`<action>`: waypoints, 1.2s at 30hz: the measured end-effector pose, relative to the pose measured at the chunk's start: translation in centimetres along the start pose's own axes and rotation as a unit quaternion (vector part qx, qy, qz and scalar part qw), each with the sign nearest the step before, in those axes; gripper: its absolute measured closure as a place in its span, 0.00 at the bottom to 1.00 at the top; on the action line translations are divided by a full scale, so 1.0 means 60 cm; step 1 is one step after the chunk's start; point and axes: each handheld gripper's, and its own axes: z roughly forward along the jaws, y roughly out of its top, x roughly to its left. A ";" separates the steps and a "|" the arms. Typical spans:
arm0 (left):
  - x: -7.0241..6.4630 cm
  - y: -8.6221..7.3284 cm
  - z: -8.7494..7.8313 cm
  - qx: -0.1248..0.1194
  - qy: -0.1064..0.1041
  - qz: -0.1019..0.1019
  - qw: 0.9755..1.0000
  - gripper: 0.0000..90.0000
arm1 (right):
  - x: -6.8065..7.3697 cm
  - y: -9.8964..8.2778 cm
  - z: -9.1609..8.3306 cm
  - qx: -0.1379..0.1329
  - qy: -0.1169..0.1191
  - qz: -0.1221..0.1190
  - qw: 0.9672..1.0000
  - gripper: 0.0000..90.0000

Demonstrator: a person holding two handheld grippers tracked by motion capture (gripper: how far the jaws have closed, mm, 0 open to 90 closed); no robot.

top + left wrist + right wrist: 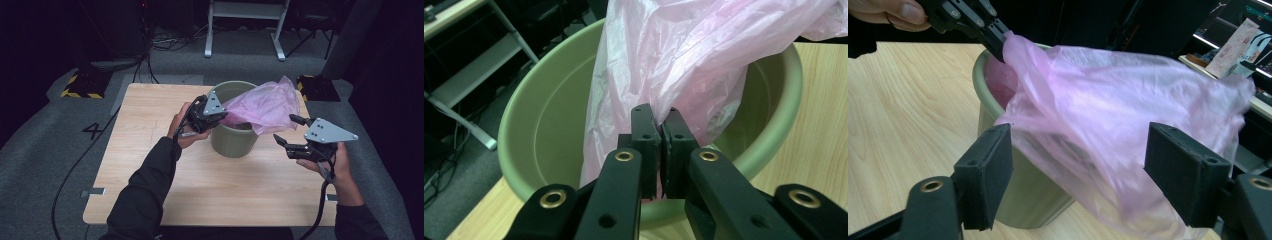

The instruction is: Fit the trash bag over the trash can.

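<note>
A green plastic bin (234,142) stands on the wooden table (150,130), toward its far side. A thin pink plastic bag (265,107) hangs partly inside the bin and spills over its right rim. My left gripper (225,116) is at the bin's left rim, shut on an edge of the bag (674,60); the left gripper view shows its pads (646,135) pinching the film above the bin's mouth (544,130). My right gripper (285,128) is held just right of the bin, open. In the right gripper view its jaws stand wide on either side of the bag (1108,100), not touching it.
The bin sits near the table's far edge. A grey carpeted floor surrounds the table. Behind it stand a white metal frame (245,30) and two yellow-and-black striped blocks (82,85). A black cable (80,160) runs across the floor at the left.
</note>
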 end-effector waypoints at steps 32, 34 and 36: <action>0.029 -0.037 -0.024 -0.023 0.006 -0.049 0.999 0.82 | 0.011 -0.038 0.078 -0.025 0.075 0.051 0.996 0.75; 0.027 -0.035 -0.027 -0.024 0.009 -0.046 0.999 0.79 | 0.014 -0.036 0.079 -0.023 0.080 0.044 0.996 0.81; 0.024 -0.031 -0.029 -0.027 0.011 -0.051 0.998 0.64 | 0.019 -0.033 0.082 -0.018 0.085 0.037 0.996 0.83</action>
